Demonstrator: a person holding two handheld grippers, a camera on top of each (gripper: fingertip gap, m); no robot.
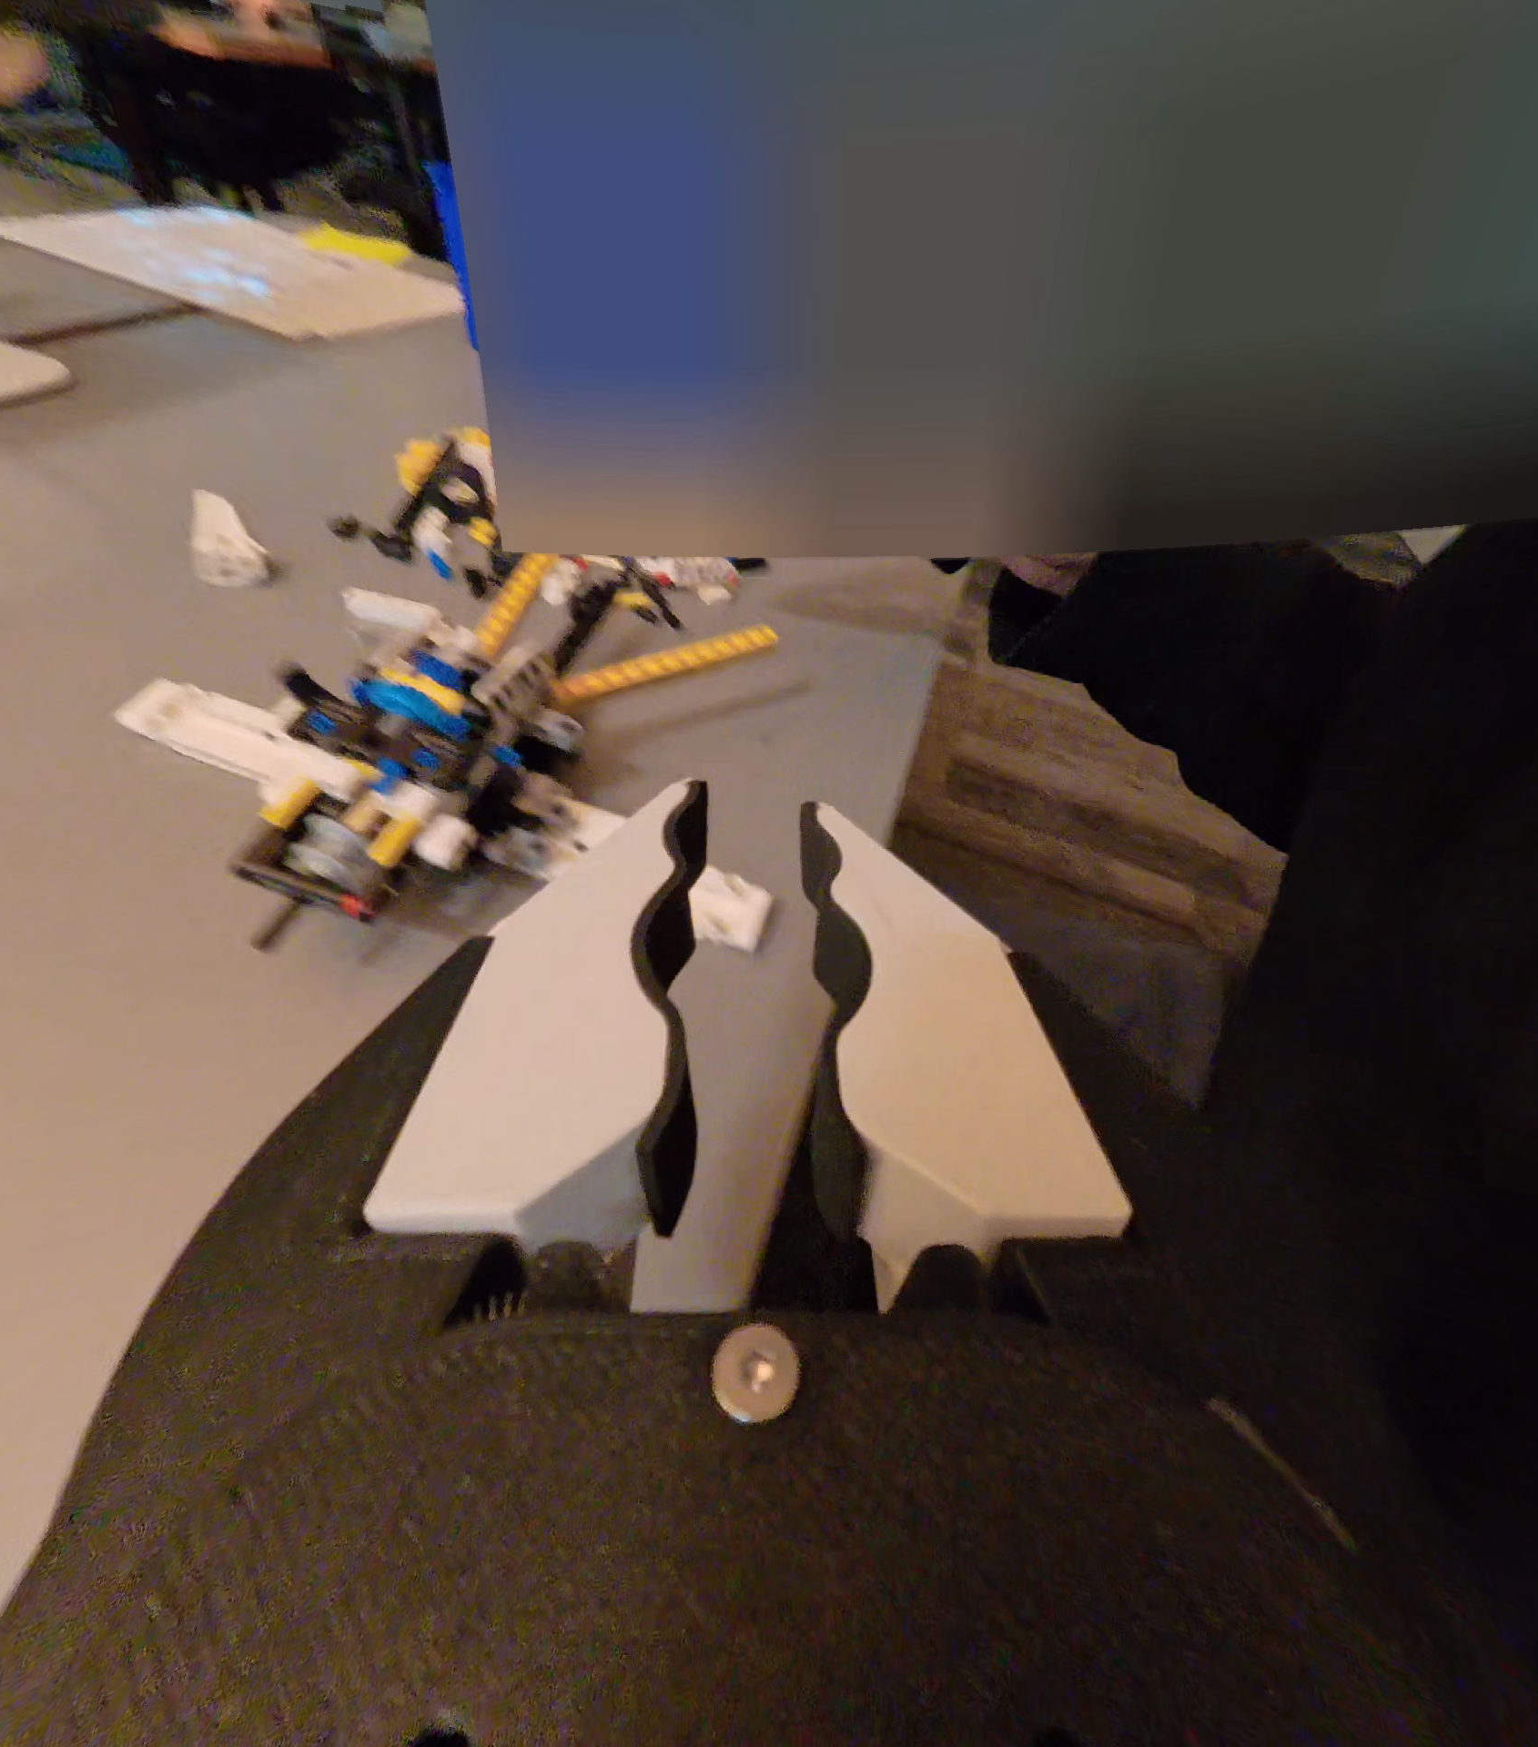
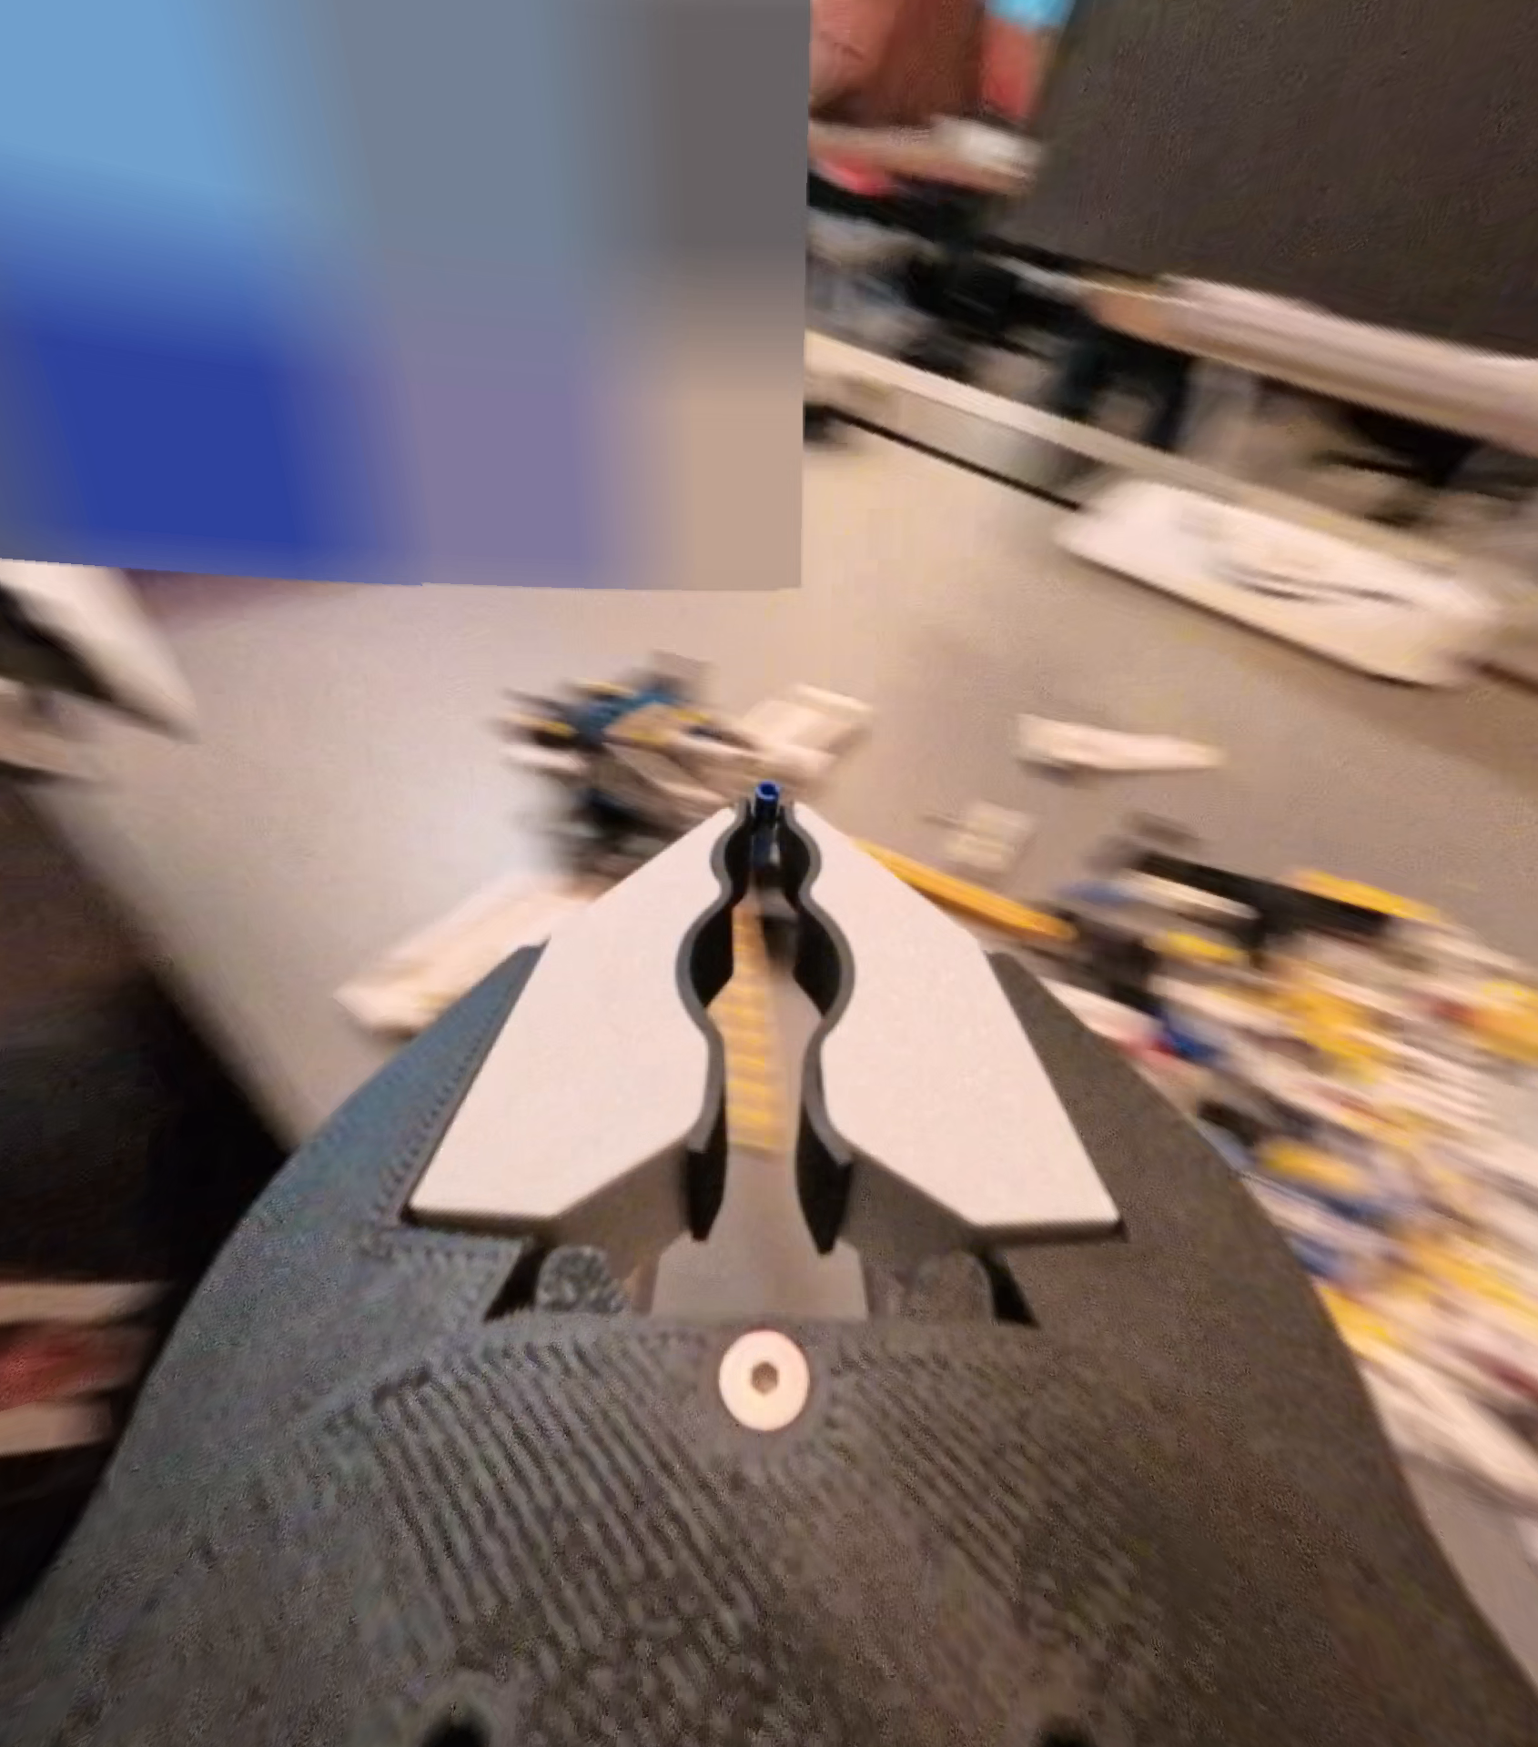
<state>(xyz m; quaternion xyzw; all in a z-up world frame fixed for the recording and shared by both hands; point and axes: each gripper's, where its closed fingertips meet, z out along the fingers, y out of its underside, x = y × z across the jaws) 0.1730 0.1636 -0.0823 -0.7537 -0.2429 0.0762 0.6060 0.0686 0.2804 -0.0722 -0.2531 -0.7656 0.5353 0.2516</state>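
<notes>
Currently your right gripper [image 2: 763, 821] has its jaws clenched on a small blue pin [image 2: 763, 799], while your left gripper [image 1: 754, 792] hangs released and empty beside the half-built brick model [image 1: 396, 756] on the table [image 1: 84, 945].

No legible txt (all blurred)

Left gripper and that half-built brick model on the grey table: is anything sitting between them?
Nearly clear. Only a small white piece lies on the grey table, showing between the open left gripper fingers. The brick model lies ahead and left of the fingertips, with no other part between.
</notes>
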